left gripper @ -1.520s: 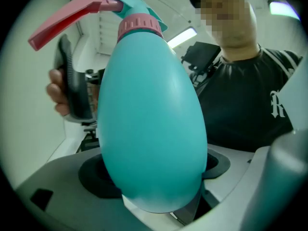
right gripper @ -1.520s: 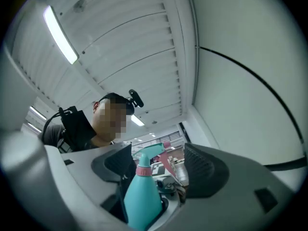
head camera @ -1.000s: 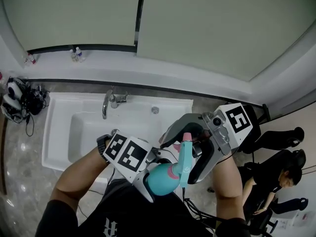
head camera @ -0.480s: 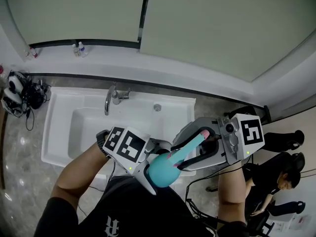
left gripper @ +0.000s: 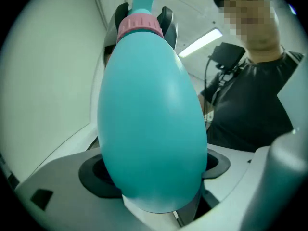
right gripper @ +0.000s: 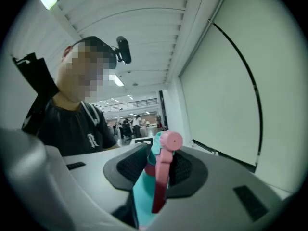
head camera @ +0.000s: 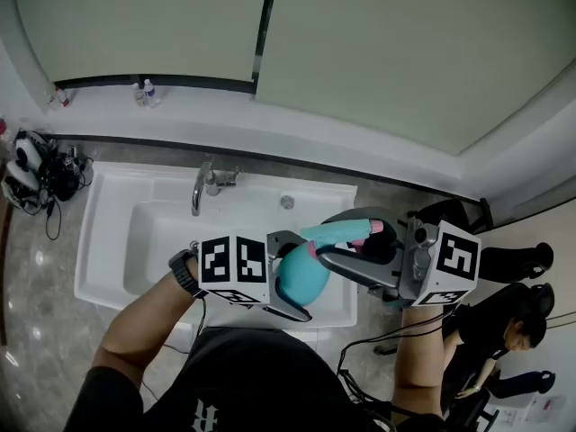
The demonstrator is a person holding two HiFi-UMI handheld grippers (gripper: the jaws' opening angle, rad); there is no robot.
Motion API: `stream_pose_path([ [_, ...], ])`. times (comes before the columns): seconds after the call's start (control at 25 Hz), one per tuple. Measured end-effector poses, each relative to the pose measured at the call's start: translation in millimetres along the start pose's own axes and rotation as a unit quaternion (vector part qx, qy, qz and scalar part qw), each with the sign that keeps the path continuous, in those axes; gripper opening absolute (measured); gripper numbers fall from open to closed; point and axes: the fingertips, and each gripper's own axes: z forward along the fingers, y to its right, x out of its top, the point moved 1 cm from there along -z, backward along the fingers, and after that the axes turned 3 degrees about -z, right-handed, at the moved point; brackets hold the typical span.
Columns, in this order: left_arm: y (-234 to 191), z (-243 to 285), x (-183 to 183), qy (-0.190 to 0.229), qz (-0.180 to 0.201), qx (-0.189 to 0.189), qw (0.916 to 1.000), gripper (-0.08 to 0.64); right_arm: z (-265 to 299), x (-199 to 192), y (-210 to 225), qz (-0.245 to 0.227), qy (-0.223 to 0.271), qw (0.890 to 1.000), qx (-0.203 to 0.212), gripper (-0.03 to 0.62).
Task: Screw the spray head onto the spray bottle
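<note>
Tilt changing: spray bottle (head camera: 300,277), upright a second ago, now lying near level above sink (head camera: 108,241), spray head (head camera: 346,232) sitting on its neck; left gripper (head camera: 290,282) clamping teal body; right gripper (head camera: 360,252) jaws having just been closing, now pinching spray head between pads. Judging: twisting grip being set, pink collar (left gripper: 139,24) likely needing tightening

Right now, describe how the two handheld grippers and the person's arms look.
Both the left gripper and right gripper are light grey with dark padded jaws and a white cube of black square markers. A black cable trails below the right one. The person wears a black shirt and a black left wristband.
</note>
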Motion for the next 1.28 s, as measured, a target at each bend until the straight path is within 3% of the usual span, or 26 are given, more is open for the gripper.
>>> stream_pose_path([
  [0.12, -25, 3, -12, -0.033, -0.037, 0.088, 0.9949, 0.451, -4, -12, 16, 0.024, -0.035, 0.996, -0.081, 0.115],
  [0.32, -68, -2, -35, -0.076, -0.080, 0.206, 0.9723, 0.451, -4, -34, 47, 0.063, -0.059, 0.978, -0.189, 0.107],
  [0.48, -96, -7, -56, -0.085, -0.104, 0.278, 0.9513, 0.451, 1, -53, 70, 0.094, -0.069, 0.955, -0.272, 0.101],
  [0.6, -102, 10, -53, -0.080, -0.116, 0.300, 0.9435, 0.451, -16, -60, 72, 0.107, -0.070, 0.938, -0.322, 0.101],
  [0.72, -100, 19, -50, -0.081, -0.105, 0.285, 0.9492, 0.451, -24, -61, 68, 0.096, -0.060, 0.936, -0.335, 0.101],
  [0.84, -91, 8, -53, -0.077, -0.068, 0.238, 0.9658, 0.451, -7, -50, 62, 0.082, -0.029, 0.951, -0.297, 0.107],
  [0.96, -74, -3, -47, -0.046, -0.052, 0.172, 0.9826, 0.451, 6, -36, 47, 0.084, -0.005, 0.971, -0.223, 0.224],
  [1.12, -47, -12, -30, -0.008, -0.026, 0.084, 0.9961, 0.451, -13, -10, 13, 0.063, 0.052, 0.989, -0.125, 0.249],
  [1.2, -25, -16, -22, -0.003, 0.008, 0.032, 0.9994, 0.451, -38, 12, -6, 0.051, 0.124, 0.989, -0.065, 0.249],
  [1.28, 5, -18, -9, 0.005, 0.049, -0.031, 0.9983, 0.451, -57, 28, -12, 0.051, 0.198, 0.979, -0.006, 0.249],
])
